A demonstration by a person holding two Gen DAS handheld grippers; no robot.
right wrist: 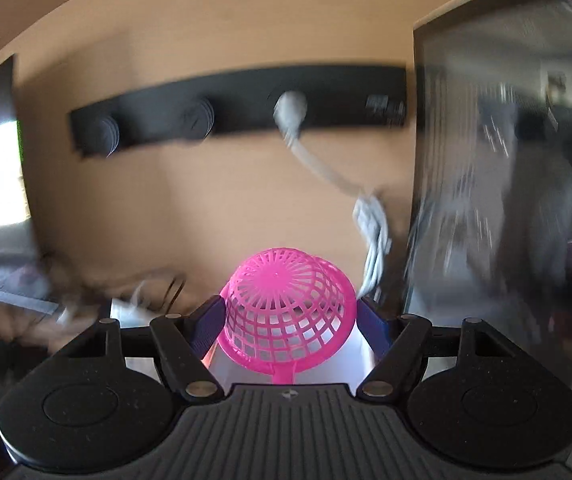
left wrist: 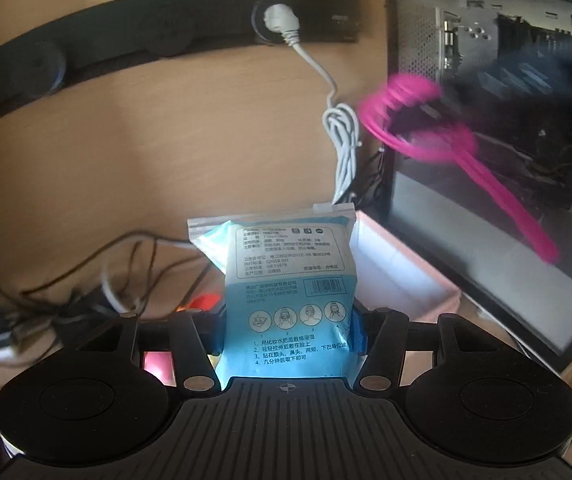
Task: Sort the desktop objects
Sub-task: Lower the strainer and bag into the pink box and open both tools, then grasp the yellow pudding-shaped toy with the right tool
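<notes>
Left gripper (left wrist: 286, 332): fingers pinching blue packet (left wrist: 286, 280).
Right gripper (right wrist: 286, 320): fingers pinching pink strainer (right wrist: 286, 312).
Risk: slippery packet may slide free above pink box (left wrist: 406, 280).

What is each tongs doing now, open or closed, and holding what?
Left tongs: closed on the blue sheet-mask packet.
Right tongs: closed on the pink mesh strainer.

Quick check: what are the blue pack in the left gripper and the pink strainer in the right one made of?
Blue pack: looks like thin glossy plastic film, with sheen, wrinkles and a clear zip top. Pink strainer: apparently rigid moulded plastic, an open lattice of uniform colour.
</notes>
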